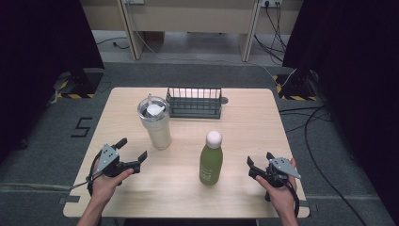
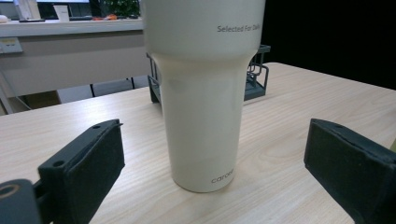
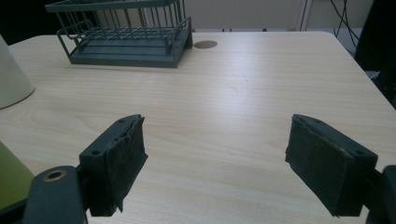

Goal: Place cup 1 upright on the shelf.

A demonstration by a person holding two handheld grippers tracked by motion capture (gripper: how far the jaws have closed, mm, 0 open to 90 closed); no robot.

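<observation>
While jaws gape: tumbler (image 2: 203, 93) near left hand-held gripper (image 1: 131, 150), table (image 1: 244, 132) edge well apart.

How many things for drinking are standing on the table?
2. The cream tumbler stands toward the left, in front of the wire rack. The green bottle with a white cap stands nearer the front, right of the tumbler.

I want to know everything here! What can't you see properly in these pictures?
- Tall cream tumbler: top cut off by the left gripper view's upper edge.
- Green bottle with white cap: mostly outside the right gripper view's left edge.
- Tumbler's contents: hidden under its clear lid, high view.
</observation>
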